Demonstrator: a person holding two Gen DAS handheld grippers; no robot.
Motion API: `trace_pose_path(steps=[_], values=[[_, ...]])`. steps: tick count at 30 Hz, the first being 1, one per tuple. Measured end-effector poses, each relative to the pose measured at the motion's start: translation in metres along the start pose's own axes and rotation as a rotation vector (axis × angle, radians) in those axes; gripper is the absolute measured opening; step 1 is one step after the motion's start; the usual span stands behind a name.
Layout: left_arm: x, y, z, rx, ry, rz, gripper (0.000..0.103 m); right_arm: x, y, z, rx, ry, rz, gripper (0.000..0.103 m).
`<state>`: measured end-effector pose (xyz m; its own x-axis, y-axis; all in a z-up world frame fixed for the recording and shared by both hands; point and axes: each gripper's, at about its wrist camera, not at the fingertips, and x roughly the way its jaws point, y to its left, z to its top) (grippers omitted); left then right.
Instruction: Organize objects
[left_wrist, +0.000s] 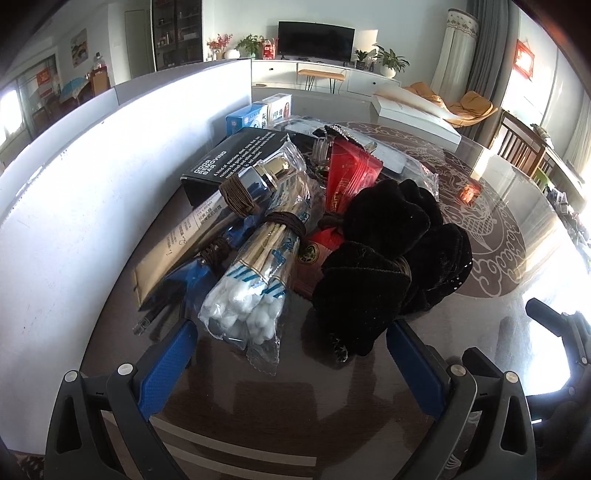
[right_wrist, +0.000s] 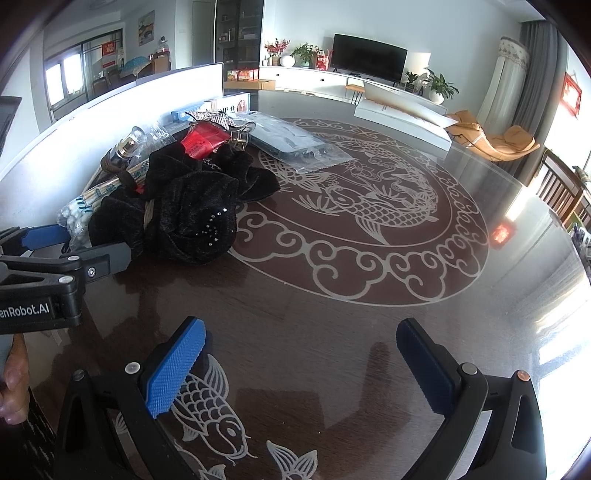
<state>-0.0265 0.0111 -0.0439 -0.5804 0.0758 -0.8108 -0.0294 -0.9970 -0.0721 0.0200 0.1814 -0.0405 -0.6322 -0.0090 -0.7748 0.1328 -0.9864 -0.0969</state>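
A heap of small objects lies on the dark glass table (right_wrist: 332, 306). A bag of cotton swabs (left_wrist: 243, 291) and a black velvet hair bow (left_wrist: 388, 254) lie at the front of the heap. Behind them sit a red packet (left_wrist: 351, 173), a glass bottle with a gold collar (left_wrist: 266, 177) and a black box (left_wrist: 240, 155). My left gripper (left_wrist: 291, 365) stands open just short of the swabs and the bow, touching neither. In the right wrist view the left gripper (right_wrist: 77, 240) appears beside the bow (right_wrist: 184, 214). My right gripper (right_wrist: 299, 365) is open over bare table.
A white partition (left_wrist: 92, 177) runs along the left side of the heap. Blue and white cartons (left_wrist: 258, 110) stand at the back. A clear bag with a grey item (right_wrist: 295, 144) lies past the heap. A long white box (right_wrist: 402, 118) sits at the far edge. A hand (right_wrist: 14, 384) holds the left gripper.
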Motion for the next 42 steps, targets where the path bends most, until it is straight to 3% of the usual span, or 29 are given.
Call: trace_pose_path(steps=[12, 17, 25, 32, 42], values=[[-0.016, 0.000, -0.001, -0.002, -0.077, 0.008, 0.103, -0.003, -0.003, -0.001, 0.003, -0.018, 0.010, 0.103], [-0.019, 0.005, -0.002, -0.028, -0.077, 0.020, 0.103, 0.001, -0.003, 0.000, 0.009, 0.007, -0.001, 0.103], [-0.023, 0.010, -0.006, -0.066, -0.077, 0.049, 0.103, 0.006, -0.013, -0.001, 0.056, 0.037, 0.066, 0.103], [-0.030, 0.014, -0.014, -0.117, -0.069, 0.060, 0.103, 0.005, -0.007, -0.002, 0.023, 0.030, 0.077, 0.103], [-0.047, 0.006, -0.029, -0.112, -0.090, 0.033, 0.103, 0.005, -0.015, -0.002, 0.079, 0.031, 0.067, 0.103]])
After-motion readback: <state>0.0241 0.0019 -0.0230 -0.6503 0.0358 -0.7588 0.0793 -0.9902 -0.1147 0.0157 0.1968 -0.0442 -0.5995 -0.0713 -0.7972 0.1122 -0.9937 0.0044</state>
